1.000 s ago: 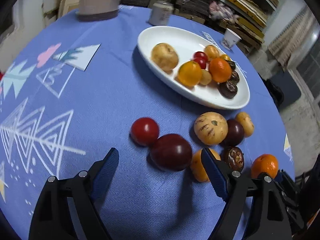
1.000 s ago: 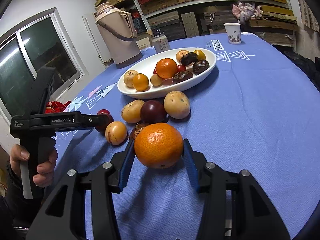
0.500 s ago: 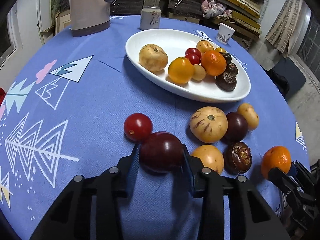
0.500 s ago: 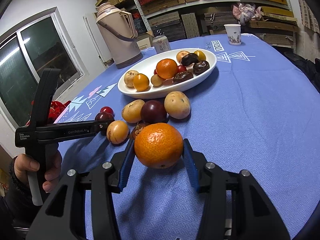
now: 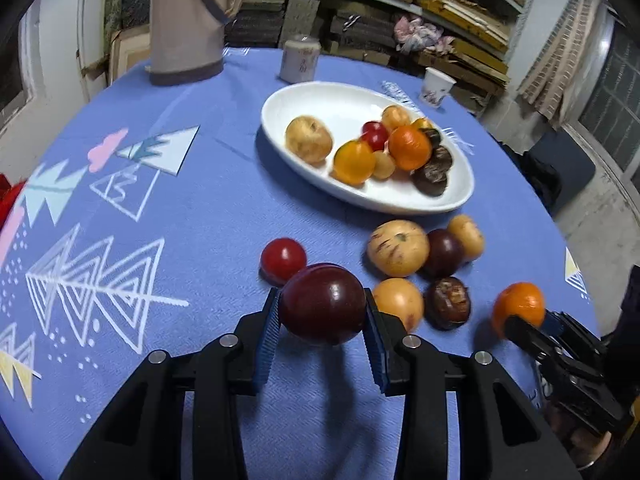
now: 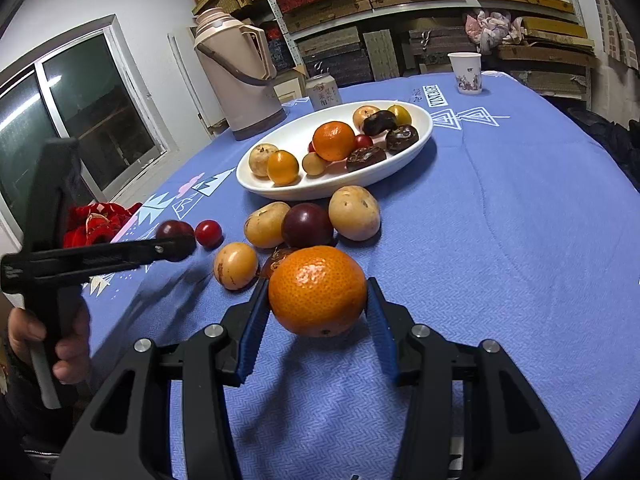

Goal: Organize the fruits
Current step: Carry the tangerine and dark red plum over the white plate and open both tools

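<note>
Claws, nearest: left claw (image 5: 322,334) clenched on a dark plum (image 5: 322,304), right claw (image 6: 316,314) clenched on an orange (image 6: 317,290), both low over the blue surface (image 6: 500,280). Beyond: loose fruit cluster, then the white dish (image 5: 460,196). Risk: round skins could slip from narrow pads. Only the right view shows the person's hand (image 6: 60,344).

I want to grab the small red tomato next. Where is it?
In the left wrist view the small red tomato lies on the blue tablecloth, just up-left of the dark plum held by the left gripper.
</note>
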A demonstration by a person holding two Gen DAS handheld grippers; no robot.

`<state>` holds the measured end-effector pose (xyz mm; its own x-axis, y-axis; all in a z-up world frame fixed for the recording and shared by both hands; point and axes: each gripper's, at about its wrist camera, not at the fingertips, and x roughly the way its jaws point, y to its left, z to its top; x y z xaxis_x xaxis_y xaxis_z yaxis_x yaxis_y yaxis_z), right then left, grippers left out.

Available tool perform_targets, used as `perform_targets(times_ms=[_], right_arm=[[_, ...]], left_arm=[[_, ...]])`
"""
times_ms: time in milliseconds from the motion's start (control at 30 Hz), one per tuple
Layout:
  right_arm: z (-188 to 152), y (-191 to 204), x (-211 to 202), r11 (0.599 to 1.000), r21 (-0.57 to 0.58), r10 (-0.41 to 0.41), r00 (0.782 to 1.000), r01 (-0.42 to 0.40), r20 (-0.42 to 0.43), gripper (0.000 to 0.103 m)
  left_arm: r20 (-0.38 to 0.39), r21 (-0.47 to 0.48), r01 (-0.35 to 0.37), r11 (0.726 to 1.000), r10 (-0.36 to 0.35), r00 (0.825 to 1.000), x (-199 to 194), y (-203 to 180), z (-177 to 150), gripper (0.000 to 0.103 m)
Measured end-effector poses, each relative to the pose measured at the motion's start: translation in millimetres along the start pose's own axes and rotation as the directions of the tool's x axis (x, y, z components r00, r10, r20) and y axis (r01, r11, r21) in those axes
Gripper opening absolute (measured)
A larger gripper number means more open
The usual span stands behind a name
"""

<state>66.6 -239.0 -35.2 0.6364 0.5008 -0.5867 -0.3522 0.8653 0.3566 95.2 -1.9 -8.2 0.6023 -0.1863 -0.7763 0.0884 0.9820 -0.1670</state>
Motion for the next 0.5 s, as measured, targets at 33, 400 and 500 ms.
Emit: perform_targets(times_ms=[33,400,500], right_arm=[[0,0,-1,1.0,-0.002,-0.005,1.0,0.005,0.004,0.046],[19,-10,-25,0.996,0.045,0.072,0.997,-0.073,0.021,0.046],[39,-10,-37,1.0,0.001,0.02,0.998,-0.02,0.056,0.047]], left_arm=[[0.007,0.008,-0.001,1.0,0.001,1.0,-3,-1,0,0.039],[0.055,0.048,-0.027,0.998,0.025,0.998,-17,0,21,0.04],[0.09,0.079,-0.053,0.995,0.046,0.995,-21,-2,33,0.04]])
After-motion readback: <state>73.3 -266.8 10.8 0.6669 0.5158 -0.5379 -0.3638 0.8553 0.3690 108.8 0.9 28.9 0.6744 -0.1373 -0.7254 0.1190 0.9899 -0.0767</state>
